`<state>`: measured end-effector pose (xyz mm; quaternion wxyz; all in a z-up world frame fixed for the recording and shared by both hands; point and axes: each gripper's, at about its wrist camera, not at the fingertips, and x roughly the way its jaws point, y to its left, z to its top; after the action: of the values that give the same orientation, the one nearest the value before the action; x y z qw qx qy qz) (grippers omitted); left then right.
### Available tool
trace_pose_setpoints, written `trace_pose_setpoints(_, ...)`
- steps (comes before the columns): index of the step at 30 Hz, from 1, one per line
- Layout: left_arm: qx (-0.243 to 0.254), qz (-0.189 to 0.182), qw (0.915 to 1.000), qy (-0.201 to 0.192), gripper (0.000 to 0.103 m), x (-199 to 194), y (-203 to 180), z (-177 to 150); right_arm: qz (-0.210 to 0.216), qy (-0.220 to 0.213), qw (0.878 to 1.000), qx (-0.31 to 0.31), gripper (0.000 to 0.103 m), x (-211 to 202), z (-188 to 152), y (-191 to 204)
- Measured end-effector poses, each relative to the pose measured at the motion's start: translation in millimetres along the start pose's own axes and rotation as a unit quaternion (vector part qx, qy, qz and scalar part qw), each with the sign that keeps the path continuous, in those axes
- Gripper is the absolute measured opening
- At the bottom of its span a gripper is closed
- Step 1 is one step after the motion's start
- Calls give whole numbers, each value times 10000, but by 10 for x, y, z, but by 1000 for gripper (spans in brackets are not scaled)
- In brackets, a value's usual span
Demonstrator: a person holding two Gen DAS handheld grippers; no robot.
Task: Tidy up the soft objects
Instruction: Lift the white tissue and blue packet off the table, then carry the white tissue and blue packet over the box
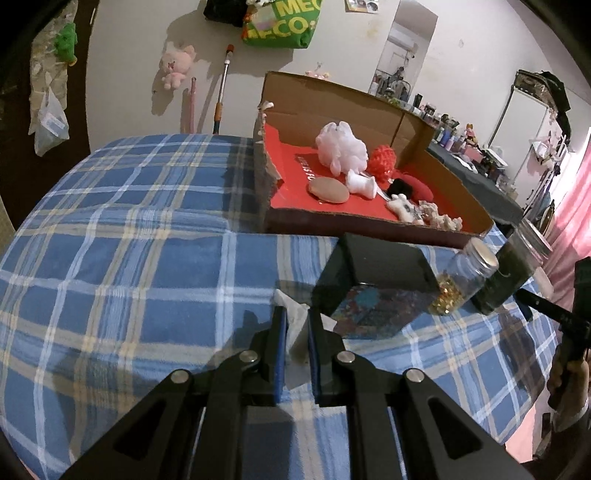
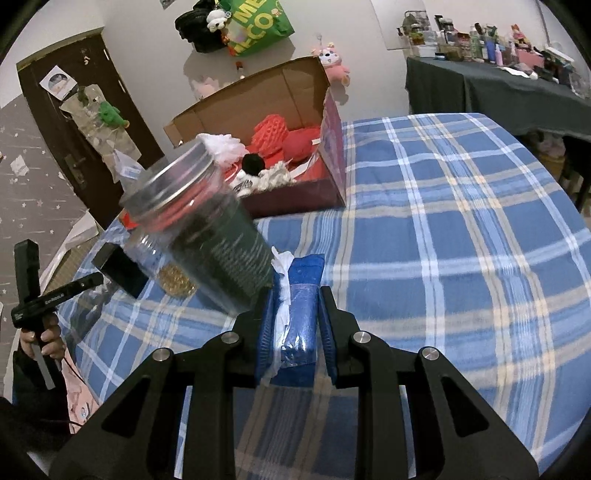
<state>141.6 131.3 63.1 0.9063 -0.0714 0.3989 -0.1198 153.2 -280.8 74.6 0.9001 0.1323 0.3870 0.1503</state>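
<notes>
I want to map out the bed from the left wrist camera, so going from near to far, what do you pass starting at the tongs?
Left tongs shut on a white tissue → black box → cardboard box front wall → tan pad → white puff → pink plush on the wall.

Hanging on the wall ahead of me, the green bag point(image 1: 280, 26) shows cut-off yellow letters, "MEC" over "ECO", while the red floor of the cardboard box point(image 1: 295, 173) carries white print too partial to read, and the dark jar label point(image 2: 229, 251) is too blurred.
</notes>
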Motion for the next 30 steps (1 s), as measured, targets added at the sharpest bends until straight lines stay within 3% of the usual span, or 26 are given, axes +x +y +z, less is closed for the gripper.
trace_pose_setpoints(5, 6, -164, 9998, 58, 11, -11, 81, 10, -6, 32, 10000, -33, 23, 28, 90, -9)
trace_pose_setpoints(13, 97, 31, 9999, 98, 11, 18, 245, 101, -20, 121, 9999, -104, 23, 90, 168, -42)
trace_pose_setpoints(30, 1229, -602, 9906, -65, 11, 195, 190, 597, 1113, 211, 9912, -683, 23, 303, 649, -118)
